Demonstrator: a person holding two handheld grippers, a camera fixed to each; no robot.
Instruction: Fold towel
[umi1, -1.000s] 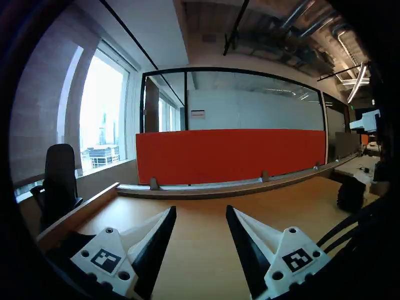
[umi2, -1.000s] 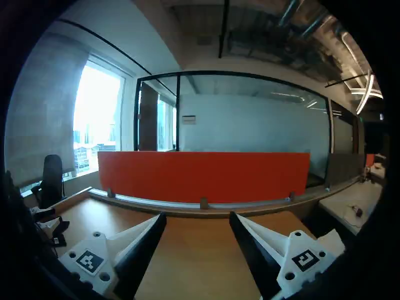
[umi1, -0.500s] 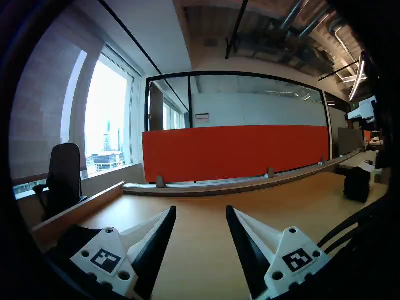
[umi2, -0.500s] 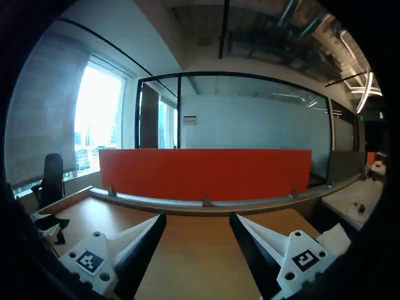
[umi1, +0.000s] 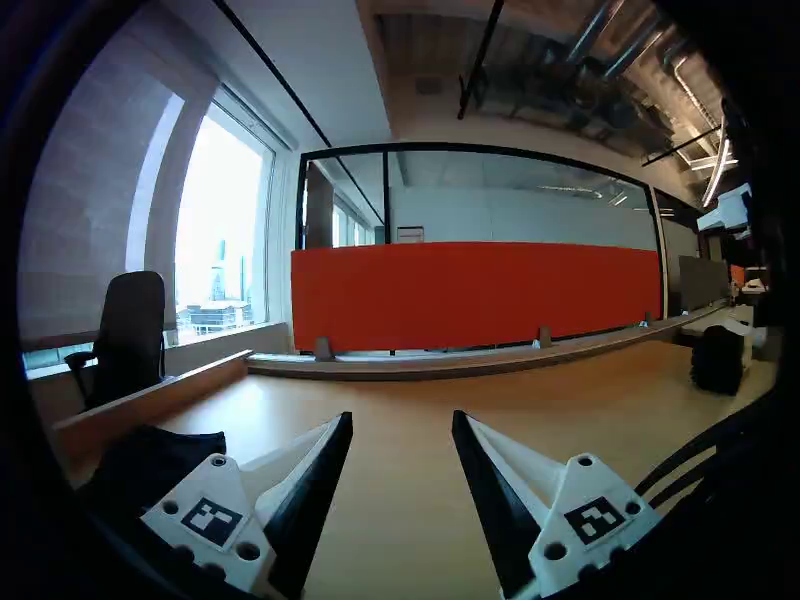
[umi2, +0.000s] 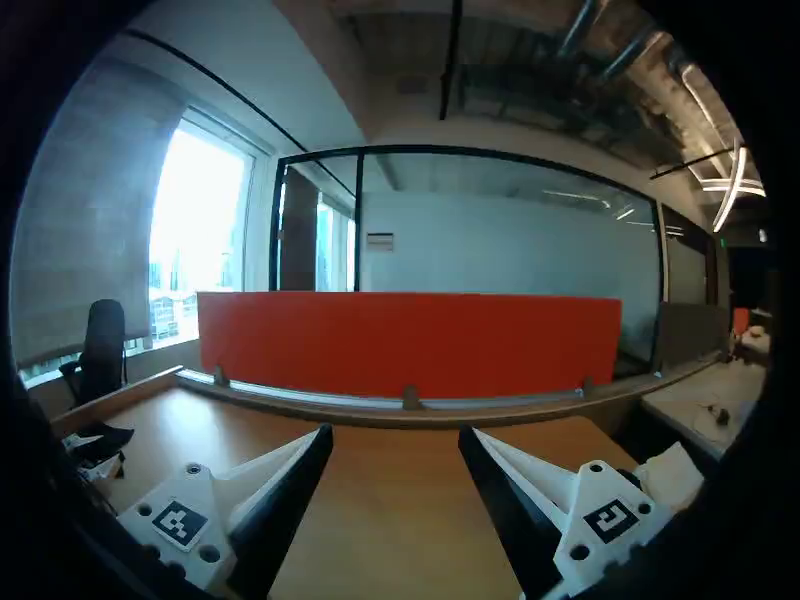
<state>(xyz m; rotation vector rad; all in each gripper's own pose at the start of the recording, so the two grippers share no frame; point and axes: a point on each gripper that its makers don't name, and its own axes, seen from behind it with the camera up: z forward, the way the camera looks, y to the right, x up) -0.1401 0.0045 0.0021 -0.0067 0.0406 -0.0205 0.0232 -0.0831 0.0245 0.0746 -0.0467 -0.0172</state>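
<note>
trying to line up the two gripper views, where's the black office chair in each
Left gripper view: the black office chair stands at the far left, just below the bright window.
Right gripper view: the chair is again at the far left, under the window, and looks smaller.
Shared landmark: the orange divider panel spans the middle, to the chair's right in both.

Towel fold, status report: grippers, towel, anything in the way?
Left gripper open, empty; right gripper open, empty, both over the desk. Dark cloth, possibly the towel, lies by left gripper, ungrasped. Nothing between fingers.
</note>
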